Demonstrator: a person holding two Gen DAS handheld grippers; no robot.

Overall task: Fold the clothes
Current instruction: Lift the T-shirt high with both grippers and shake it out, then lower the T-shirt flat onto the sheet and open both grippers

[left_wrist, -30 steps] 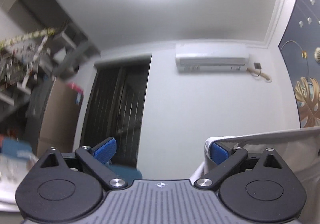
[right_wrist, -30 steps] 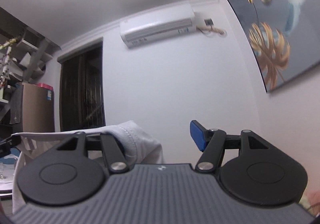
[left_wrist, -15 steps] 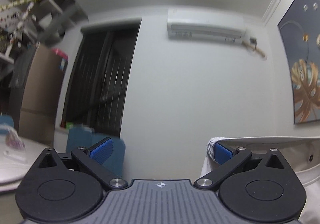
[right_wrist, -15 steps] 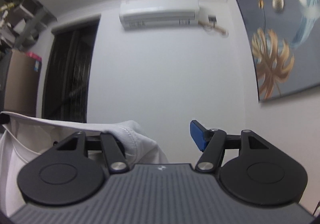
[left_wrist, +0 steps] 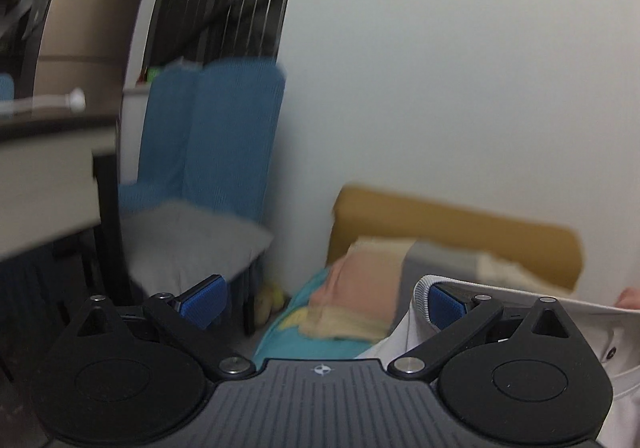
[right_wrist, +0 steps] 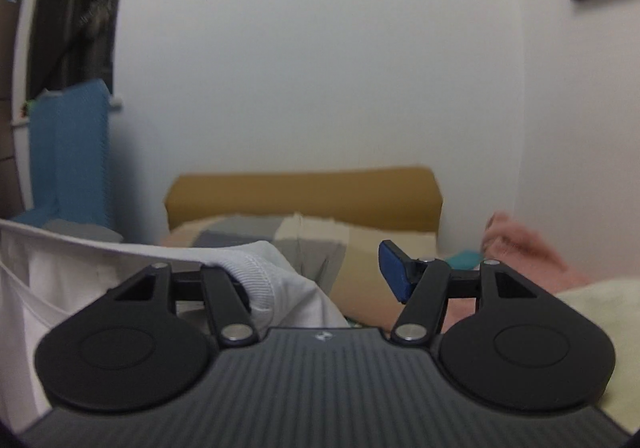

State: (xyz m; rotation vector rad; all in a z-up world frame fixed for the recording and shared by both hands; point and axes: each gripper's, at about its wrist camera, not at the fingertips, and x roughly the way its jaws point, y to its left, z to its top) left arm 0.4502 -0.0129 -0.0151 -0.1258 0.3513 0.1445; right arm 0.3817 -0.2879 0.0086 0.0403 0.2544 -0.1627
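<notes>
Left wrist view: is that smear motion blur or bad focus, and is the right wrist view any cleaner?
Left wrist view: background smeared as by motion, blue chair and mustard headboard streaked, while the left gripper and white shirt stay sharp. Right wrist view: softer blur, headboard edges readable, right gripper crisp. Both bend the walls, fisheye-style.

Both grippers' fingers (left_wrist: 202, 300) (right_wrist: 394, 275) spread apart

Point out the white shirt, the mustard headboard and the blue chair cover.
white shirt (right_wrist: 276, 284): right wrist view, ribbed hem draped over the inner finger.
mustard headboard (right_wrist: 304, 191): right wrist view, middle of its front.
blue chair cover (left_wrist: 228, 135): left wrist view, backrest.
</notes>
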